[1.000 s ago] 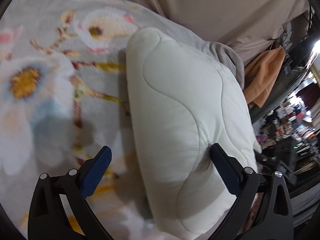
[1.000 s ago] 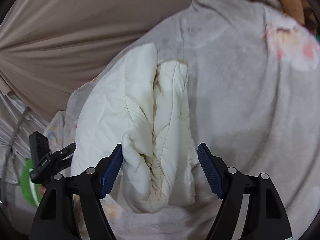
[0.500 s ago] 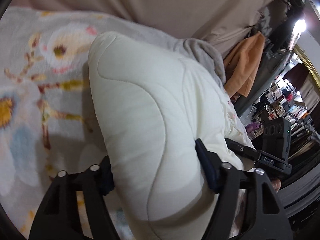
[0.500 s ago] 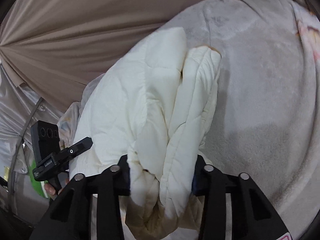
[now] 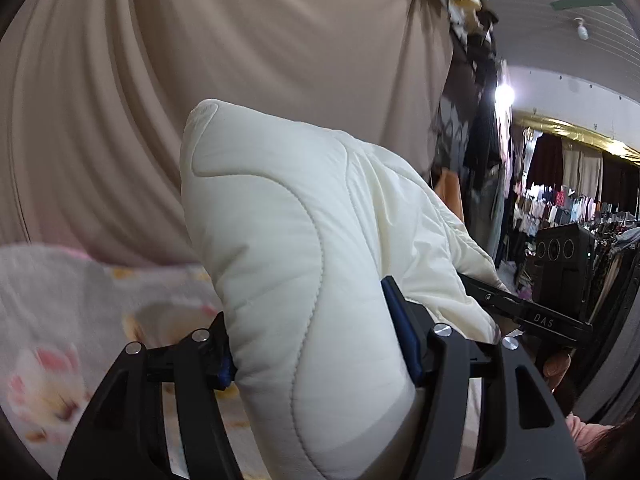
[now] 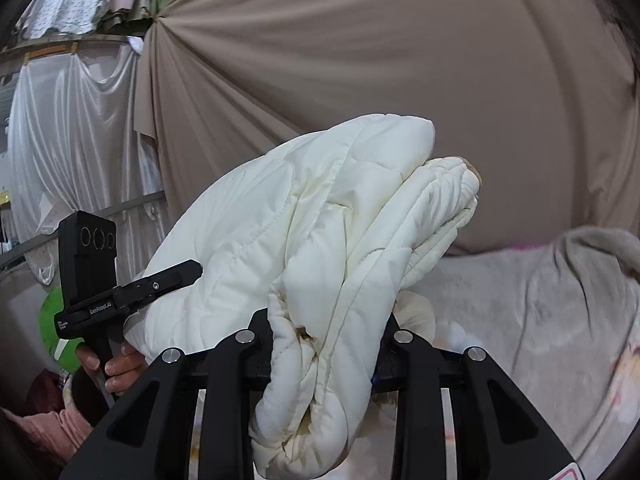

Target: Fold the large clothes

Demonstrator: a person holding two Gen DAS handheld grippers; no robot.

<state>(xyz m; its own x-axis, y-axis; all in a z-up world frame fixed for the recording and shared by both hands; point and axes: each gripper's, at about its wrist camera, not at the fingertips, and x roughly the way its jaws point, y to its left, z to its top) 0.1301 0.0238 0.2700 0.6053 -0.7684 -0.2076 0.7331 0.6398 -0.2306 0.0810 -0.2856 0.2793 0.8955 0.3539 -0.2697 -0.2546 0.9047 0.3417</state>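
Puffy quilted cream jacket [image 5: 304,280], stitched curves, pinched in left hand-held gripper [image 5: 316,344]

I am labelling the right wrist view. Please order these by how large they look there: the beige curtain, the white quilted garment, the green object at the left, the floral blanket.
1. beige curtain
2. white quilted garment, though nearness to the camera enlarges it
3. floral blanket
4. green object, partly hidden
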